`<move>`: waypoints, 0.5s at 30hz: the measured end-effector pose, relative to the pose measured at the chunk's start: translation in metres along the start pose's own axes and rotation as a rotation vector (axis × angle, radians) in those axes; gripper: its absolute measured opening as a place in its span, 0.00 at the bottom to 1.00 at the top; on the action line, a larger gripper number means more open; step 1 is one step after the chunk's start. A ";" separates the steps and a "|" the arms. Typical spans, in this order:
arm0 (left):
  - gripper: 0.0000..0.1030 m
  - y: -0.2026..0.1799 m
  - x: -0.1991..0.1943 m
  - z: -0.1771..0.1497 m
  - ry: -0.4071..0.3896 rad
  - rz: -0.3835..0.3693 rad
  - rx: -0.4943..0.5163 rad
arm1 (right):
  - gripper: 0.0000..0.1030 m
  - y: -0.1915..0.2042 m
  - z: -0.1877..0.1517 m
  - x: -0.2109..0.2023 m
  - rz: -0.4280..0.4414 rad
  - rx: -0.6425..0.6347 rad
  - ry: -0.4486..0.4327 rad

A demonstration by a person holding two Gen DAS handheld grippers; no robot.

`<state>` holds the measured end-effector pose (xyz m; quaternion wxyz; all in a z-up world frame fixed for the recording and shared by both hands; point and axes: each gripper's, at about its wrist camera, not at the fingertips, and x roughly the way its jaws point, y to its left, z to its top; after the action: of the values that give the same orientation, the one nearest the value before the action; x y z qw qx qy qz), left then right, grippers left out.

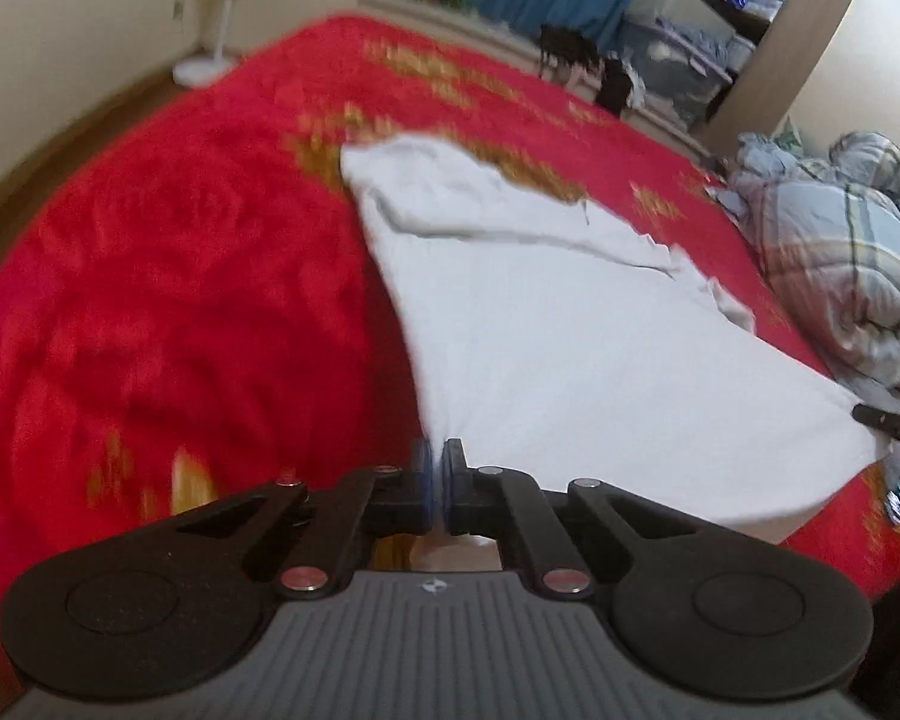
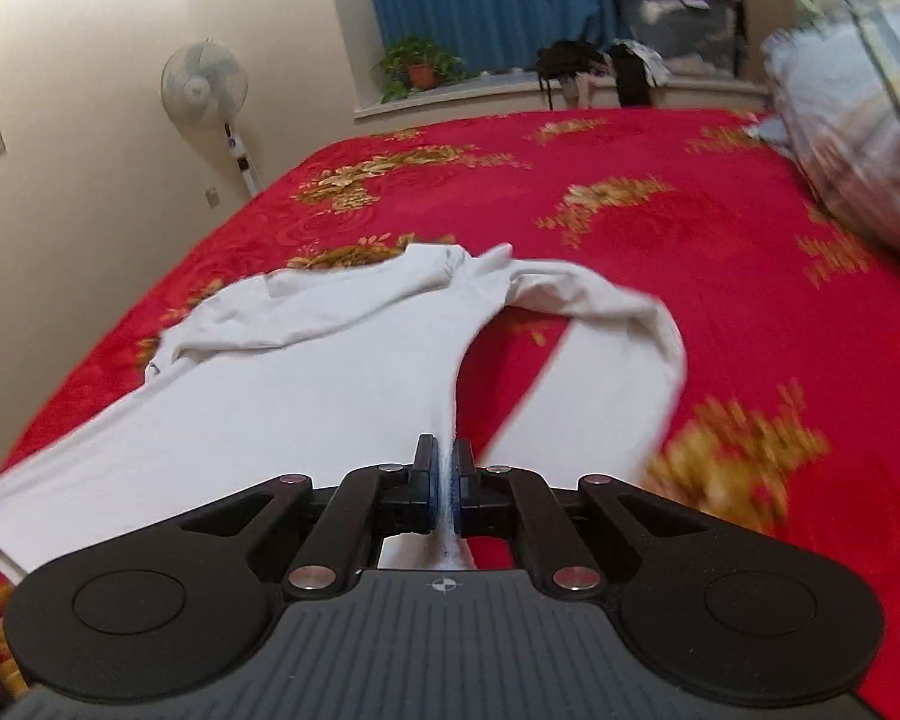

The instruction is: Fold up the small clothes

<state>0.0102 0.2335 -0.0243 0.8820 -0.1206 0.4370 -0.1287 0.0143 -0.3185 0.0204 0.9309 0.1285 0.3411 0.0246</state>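
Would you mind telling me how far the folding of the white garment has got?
Done: the white garment is spread on the red bedspread, one sleeve looped over. In hand: the left gripper and right gripper are each shut on its near edge, at opposite ends. Left: the body shows no finished fold, so the folding itself remains.

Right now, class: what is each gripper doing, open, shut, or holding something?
Left gripper: shut on a corner of the white shirt.
Right gripper: shut on the white shirt's hem, cloth pinched between its pads.
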 end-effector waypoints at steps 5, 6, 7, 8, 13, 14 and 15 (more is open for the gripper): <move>0.04 0.000 0.031 -0.039 0.258 -0.025 0.002 | 0.04 -0.030 -0.054 -0.013 -0.095 0.036 0.210; 0.06 -0.004 0.031 -0.036 0.239 0.015 0.028 | 0.04 -0.034 -0.064 -0.004 -0.119 0.013 0.261; 0.08 -0.009 0.030 -0.031 0.211 0.020 0.046 | 0.05 -0.034 -0.072 0.003 -0.156 -0.014 0.287; 0.10 -0.012 0.028 -0.026 0.187 -0.007 0.047 | 0.05 -0.034 -0.077 0.009 -0.198 -0.041 0.300; 0.11 -0.051 0.046 -0.015 0.186 -0.138 0.108 | 0.05 -0.037 -0.072 0.022 -0.151 -0.011 0.255; 0.14 -0.063 0.055 -0.015 0.208 -0.147 0.136 | 0.06 -0.037 -0.069 0.026 -0.113 0.002 0.245; 0.20 -0.070 0.064 -0.018 0.233 -0.148 0.149 | 0.09 -0.037 -0.068 0.034 -0.085 0.014 0.256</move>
<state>0.0250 0.1445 -0.0594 0.8199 -0.0709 0.5156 -0.2384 -0.0050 -0.3344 -0.0603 0.8791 0.1162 0.4623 -0.0013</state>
